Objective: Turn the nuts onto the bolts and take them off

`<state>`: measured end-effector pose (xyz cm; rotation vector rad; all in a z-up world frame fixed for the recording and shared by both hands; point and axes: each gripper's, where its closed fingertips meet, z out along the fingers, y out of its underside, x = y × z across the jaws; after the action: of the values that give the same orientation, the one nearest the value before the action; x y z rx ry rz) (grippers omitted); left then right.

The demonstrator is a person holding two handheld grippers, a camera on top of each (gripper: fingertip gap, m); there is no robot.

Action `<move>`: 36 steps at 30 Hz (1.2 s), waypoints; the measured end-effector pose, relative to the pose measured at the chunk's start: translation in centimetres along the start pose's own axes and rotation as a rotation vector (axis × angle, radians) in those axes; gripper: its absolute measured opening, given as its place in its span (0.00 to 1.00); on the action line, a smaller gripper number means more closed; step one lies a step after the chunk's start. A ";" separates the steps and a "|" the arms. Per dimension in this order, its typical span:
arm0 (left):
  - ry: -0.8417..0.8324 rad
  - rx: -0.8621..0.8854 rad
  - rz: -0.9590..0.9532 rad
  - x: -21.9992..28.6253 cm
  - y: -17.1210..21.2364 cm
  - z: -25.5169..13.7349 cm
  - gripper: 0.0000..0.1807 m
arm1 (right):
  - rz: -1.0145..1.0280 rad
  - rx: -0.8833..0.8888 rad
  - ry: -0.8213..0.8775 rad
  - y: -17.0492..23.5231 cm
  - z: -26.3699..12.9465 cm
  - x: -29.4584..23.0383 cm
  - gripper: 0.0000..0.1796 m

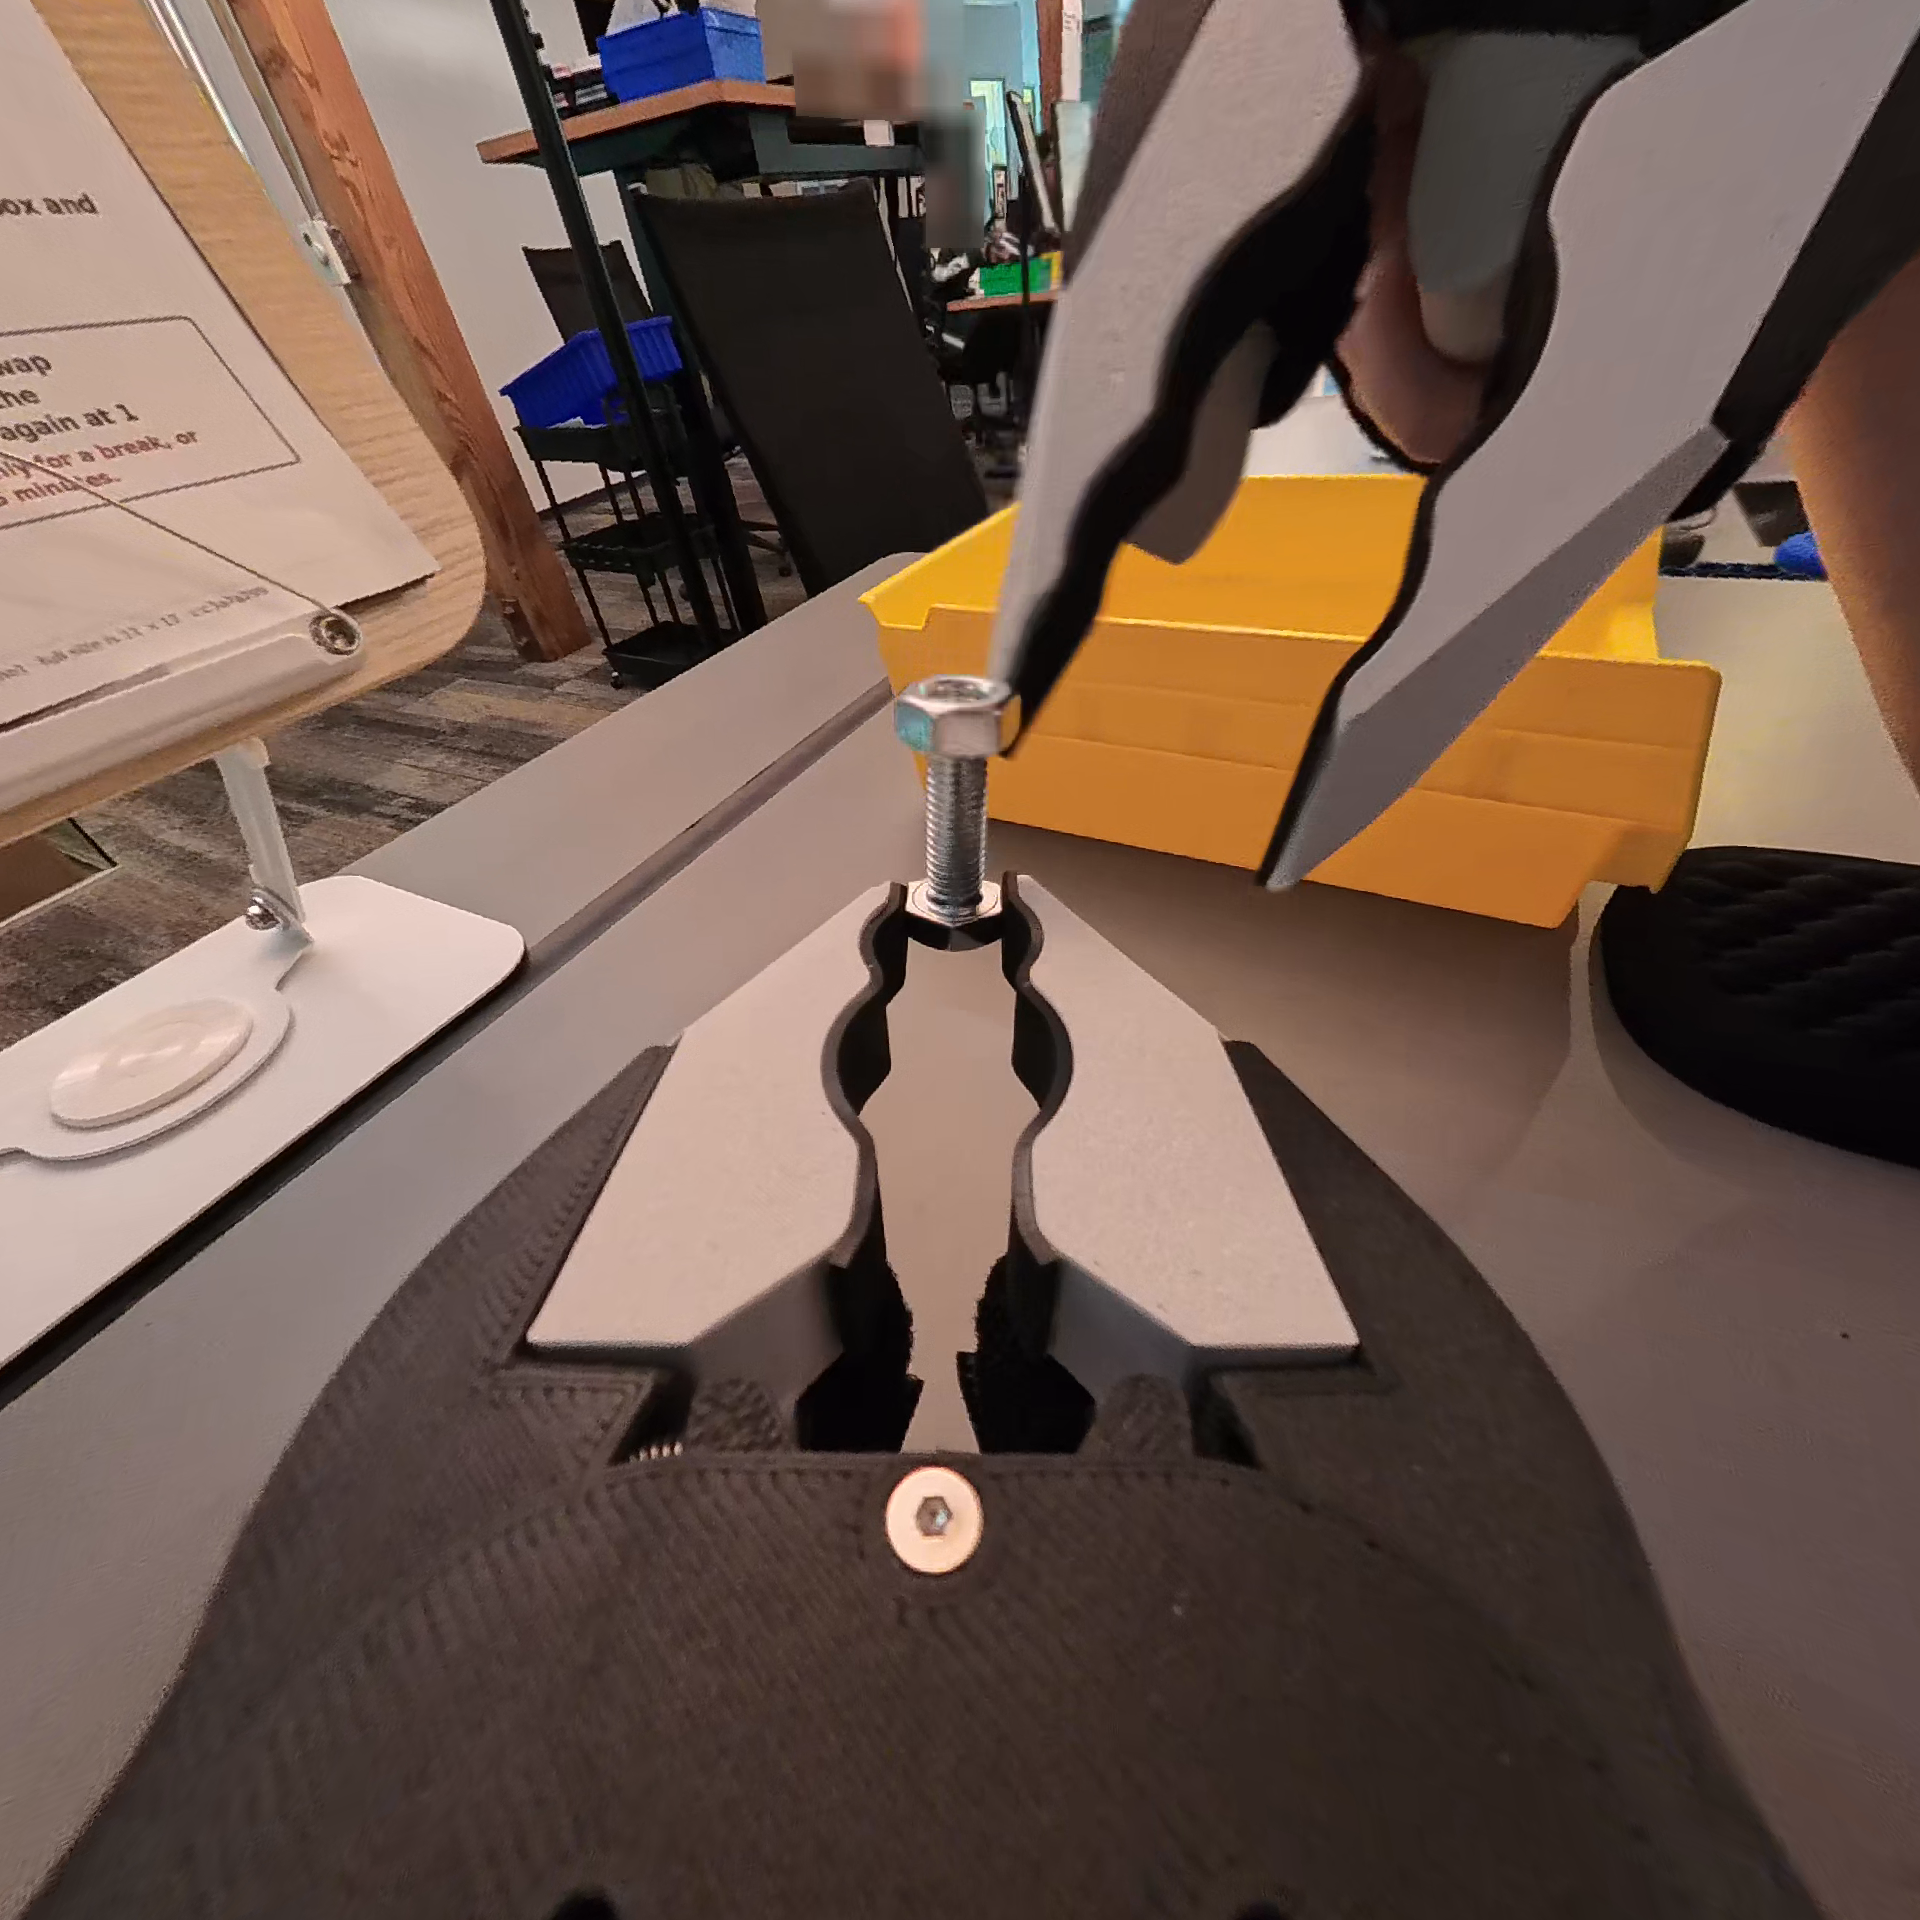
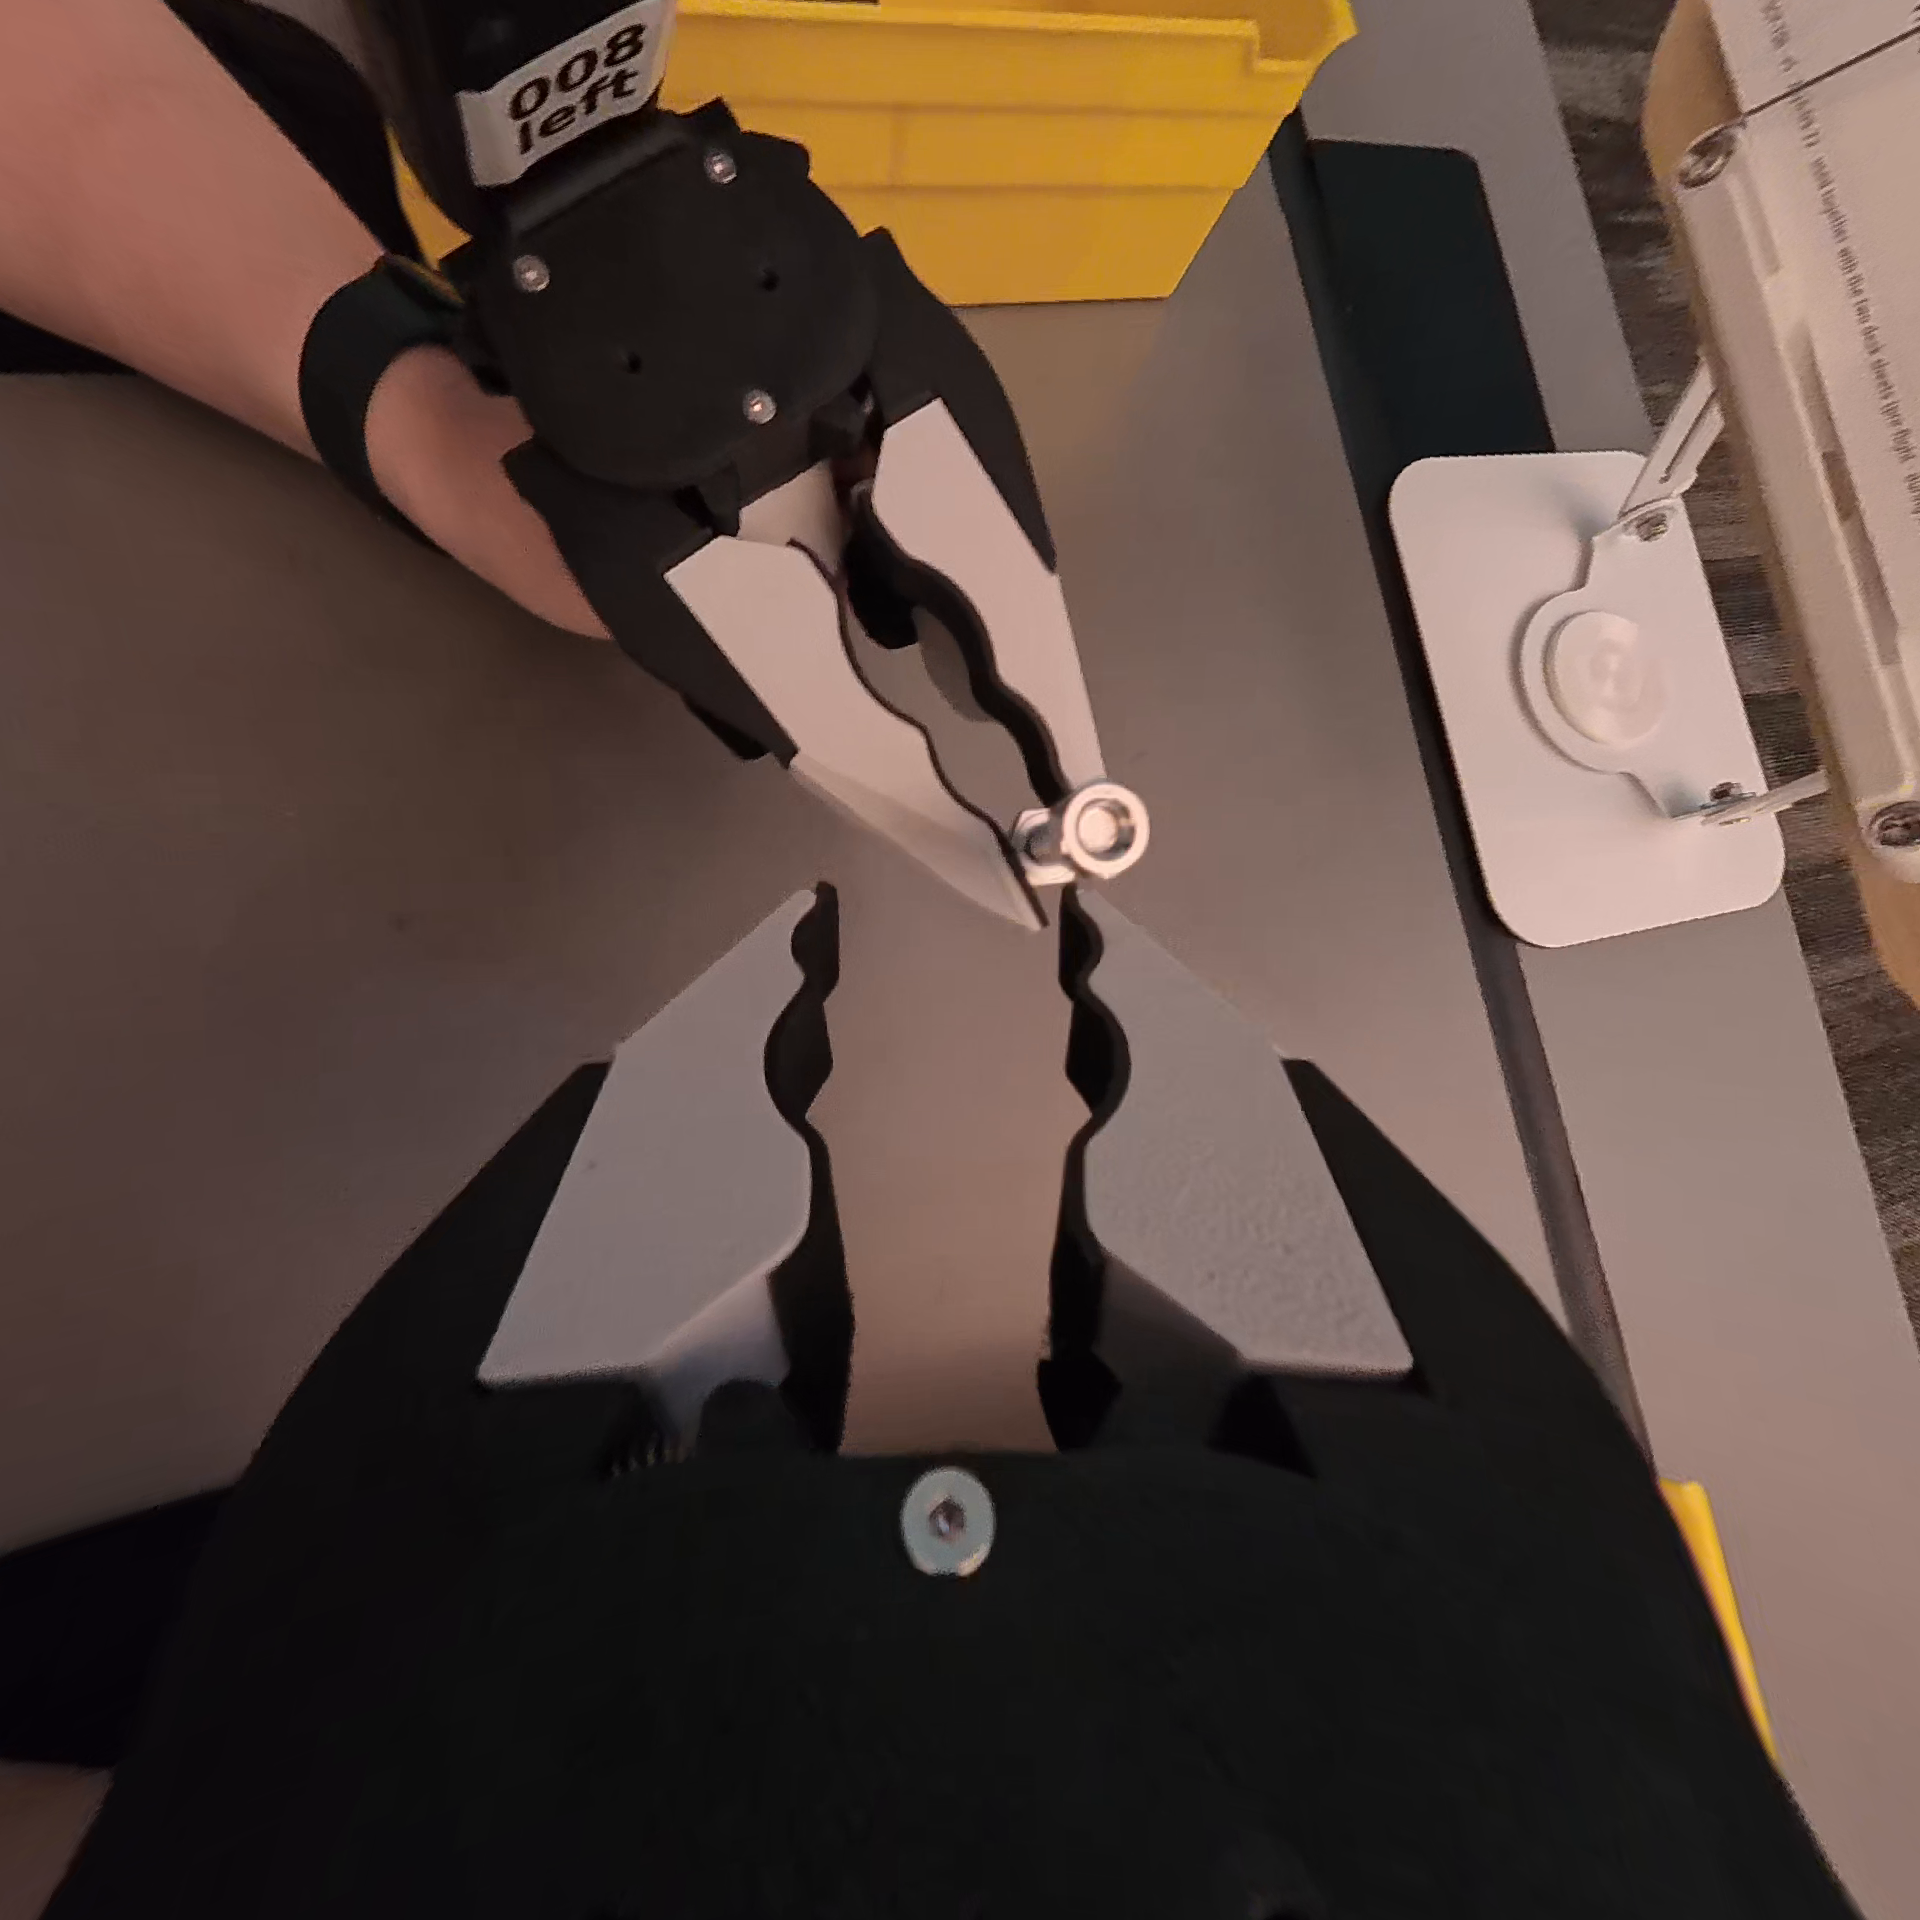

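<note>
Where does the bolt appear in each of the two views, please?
Left wrist view: bolt upright at centre, its lower end held at the left tool tips.
Right wrist view: seen end-on, just right of centre, above the open right tool.
Shared landmark: yellow bin.

light: warm, dim indoor | shadows: soft | focus: sharp centre, slight blur in right view | edges: wide-angle bending
</note>
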<state>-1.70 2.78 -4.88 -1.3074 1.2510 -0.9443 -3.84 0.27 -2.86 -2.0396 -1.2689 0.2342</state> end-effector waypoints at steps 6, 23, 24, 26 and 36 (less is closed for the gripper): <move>0.011 0.002 0.002 0.3 -0.1 0.1 0.09 | 0.034 0.063 0.037 -1.1 -0.1 0.9 0.32; 0.033 0.005 0.005 0.8 -0.1 0.1 0.09 | 0.018 -0.003 0.017 -0.3 0.4 0.2 0.33; 0.034 -0.001 0.001 0.9 0.1 0.2 0.09 | 0.022 -0.019 0.017 0.0 0.3 0.2 0.32; 0.041 -0.004 -0.006 1.0 0.2 0.3 0.09 | 0.038 -0.038 0.001 0.5 -0.1 0.0 0.25; 0.039 -0.004 0.013 1.1 0.1 0.3 0.09 | 0.003 -0.030 0.032 -0.1 0.5 0.3 0.31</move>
<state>-1.30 1.75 -5.14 -1.2881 1.2898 -0.9625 -4.06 0.77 -3.14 -2.0626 -1.2566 0.1846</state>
